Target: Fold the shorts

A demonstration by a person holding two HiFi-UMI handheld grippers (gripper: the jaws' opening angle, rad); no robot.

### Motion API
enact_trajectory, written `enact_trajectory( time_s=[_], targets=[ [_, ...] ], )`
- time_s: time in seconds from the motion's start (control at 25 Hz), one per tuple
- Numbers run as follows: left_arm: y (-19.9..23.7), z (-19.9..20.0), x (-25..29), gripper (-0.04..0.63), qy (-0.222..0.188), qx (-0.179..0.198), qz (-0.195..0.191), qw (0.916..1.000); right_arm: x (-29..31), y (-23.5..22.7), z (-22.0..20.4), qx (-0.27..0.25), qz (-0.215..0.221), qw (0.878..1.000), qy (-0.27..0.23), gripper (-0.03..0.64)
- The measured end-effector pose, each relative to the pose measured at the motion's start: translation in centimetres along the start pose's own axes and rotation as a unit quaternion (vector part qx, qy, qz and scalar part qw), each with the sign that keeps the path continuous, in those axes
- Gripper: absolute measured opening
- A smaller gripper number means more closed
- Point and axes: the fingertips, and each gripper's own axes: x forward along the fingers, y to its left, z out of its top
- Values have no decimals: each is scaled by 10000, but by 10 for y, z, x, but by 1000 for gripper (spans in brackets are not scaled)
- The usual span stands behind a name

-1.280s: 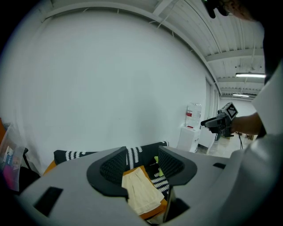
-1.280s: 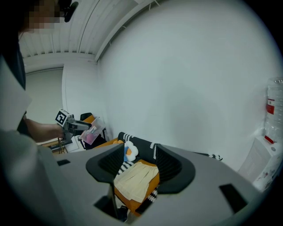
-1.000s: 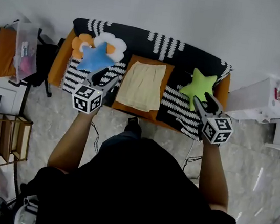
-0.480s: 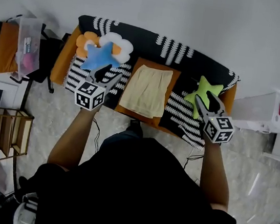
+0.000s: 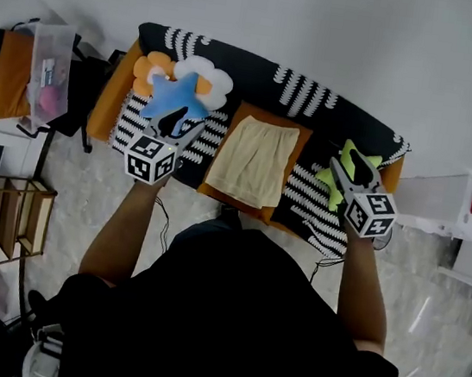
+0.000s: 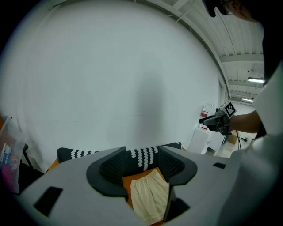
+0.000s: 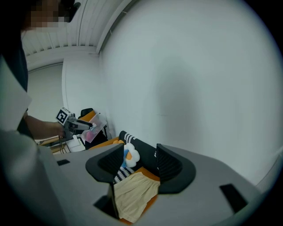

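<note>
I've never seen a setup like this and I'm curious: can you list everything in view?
sofa: one, orange with black-and-white throw, by wall
shorts: one, cream, flat on an orange pad, sofa middle
blue star cushion: one, blue, sofa left
flower cushions: two, orange and white, behind the blue star
green star cushion: one, green, sofa right
wooden shelf: one, brown, floor left
left gripper: one, black, open, empty, above blue star
right gripper: one, black, open, empty, above green star
</note>
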Motion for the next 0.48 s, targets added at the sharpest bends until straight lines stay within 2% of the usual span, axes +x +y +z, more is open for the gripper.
enact_trajectory(
  time_s=[0.48],
  targets=[
    [81, -19, -15, 244, -23, -286, 281, 9992, 106, 33, 34, -835, 508, 9945, 370, 244]
  ],
)
